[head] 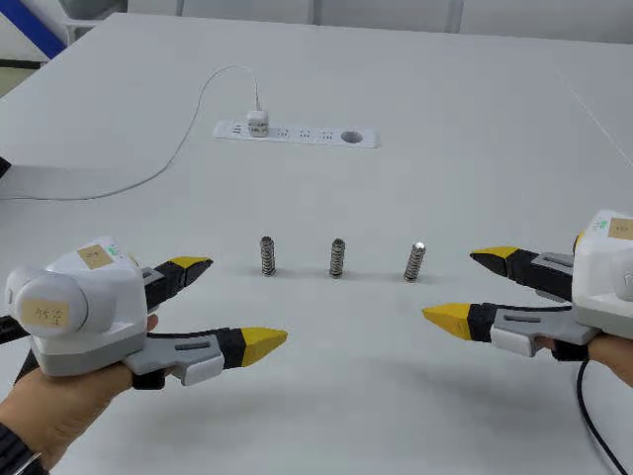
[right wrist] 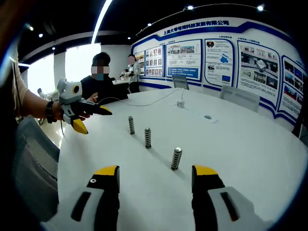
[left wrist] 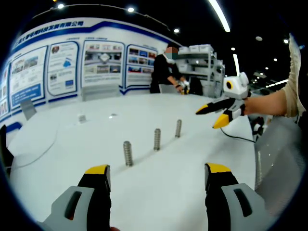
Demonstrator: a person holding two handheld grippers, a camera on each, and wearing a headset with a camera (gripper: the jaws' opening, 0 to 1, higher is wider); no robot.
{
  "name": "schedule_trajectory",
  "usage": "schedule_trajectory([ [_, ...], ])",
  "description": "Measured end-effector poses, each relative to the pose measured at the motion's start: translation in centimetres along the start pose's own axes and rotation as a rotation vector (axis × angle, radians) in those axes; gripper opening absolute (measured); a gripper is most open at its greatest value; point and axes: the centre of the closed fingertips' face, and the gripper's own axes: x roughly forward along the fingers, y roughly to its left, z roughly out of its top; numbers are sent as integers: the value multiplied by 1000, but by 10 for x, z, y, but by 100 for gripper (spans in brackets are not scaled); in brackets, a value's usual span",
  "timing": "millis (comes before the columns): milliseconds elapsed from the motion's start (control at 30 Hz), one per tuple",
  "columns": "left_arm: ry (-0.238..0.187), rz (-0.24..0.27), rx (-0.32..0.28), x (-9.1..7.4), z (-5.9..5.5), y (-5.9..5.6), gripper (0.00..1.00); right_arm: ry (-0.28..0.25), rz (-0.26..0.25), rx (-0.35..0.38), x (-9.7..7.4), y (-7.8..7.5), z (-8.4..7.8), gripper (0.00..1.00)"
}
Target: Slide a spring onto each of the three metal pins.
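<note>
Left gripper (head: 242,299) and right gripper (head: 451,285) are both released and empty; every pin on the table (head: 445,119) wears a spring.
The middle pin (head: 337,257) stands upright with a spring around it. The left-hand pin (head: 267,255) and right-hand pin (head: 414,261) flank it in a row, sprung likewise. The grippers hover on either side of the middle pin, nearer the person, jaws spread wide. A power strip (head: 297,133) lies well beyond the middle pin.
</note>
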Motion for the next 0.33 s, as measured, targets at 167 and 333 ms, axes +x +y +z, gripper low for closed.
schedule_trajectory([
  [167,0,0,3,0,1,-1,81,5,-2,8,0,-1,-5,62],
  [333,0,0,3,-1,1,-1,81,0,-7,7,-1,-2,-4,62],
])
